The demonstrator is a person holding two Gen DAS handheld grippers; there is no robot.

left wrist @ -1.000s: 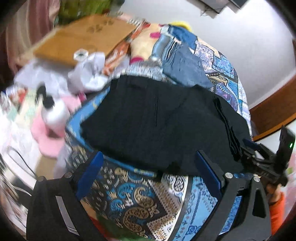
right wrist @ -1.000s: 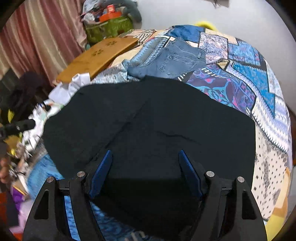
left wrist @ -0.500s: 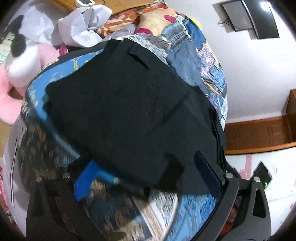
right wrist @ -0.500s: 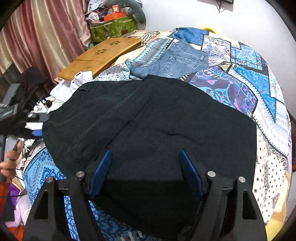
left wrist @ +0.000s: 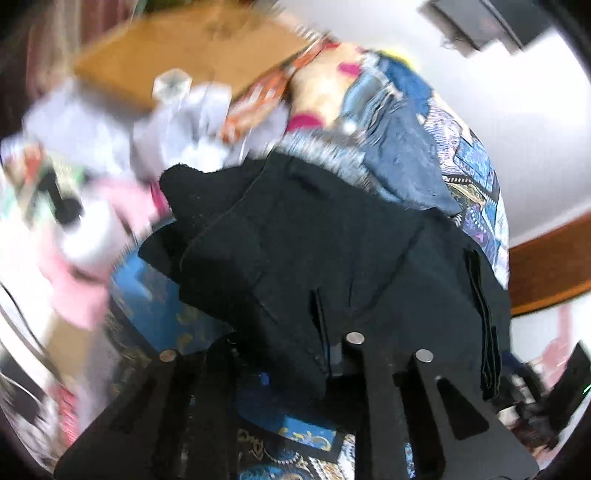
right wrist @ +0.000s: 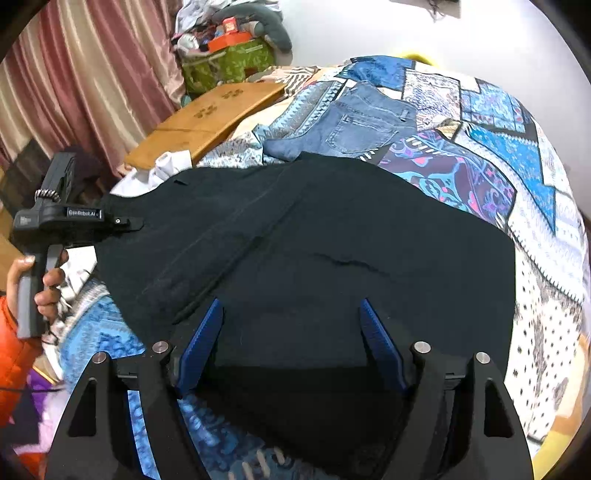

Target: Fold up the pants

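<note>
A: Pants (right wrist: 314, 266) – black, on the bed (right wrist: 546, 258), spread over a blue patchwork bedspread (right wrist: 491, 155). Room's cluttered: pink-striped curtains (right wrist: 92, 74) at the left, white wall (right wrist: 369, 29) behind, a wooden board (right wrist: 218, 110) w/ cut-out paw shapes lying by the bed edge.

B: Anything else on the bed?

A: Blue jeans (right wrist: 354, 125) folded, just beyond the black pair, edges touching or nearly. White crumpled cloth (right wrist: 162, 173) by the board. Green patterned bag (right wrist: 229, 66) w/ stuff piled on top, far back.

B: How do the pants look?

A: Mostly flat, one long seam running diagonally, a small wrinkle near the middle. In the left wrist view (blurry) the near edge is bunched & lifted into folds (left wrist: 295, 258).

B: Left claw (left wrist: 325, 354)?

A: Jaws closing, nearly together, black fabric pinched between them at that edge. From the right wrist view you see its body & a hand (right wrist: 40, 288) on the grip, orange sleeve (right wrist: 14, 354) below, at the pants' left side.

B: Right claw (right wrist: 291, 339)?

A: Wide apart, blue pads (right wrist: 201, 343) on either side of the fabric, over the near edge of the pants. Can't tell if the tips touch the cloth; nothing clamped.
</note>
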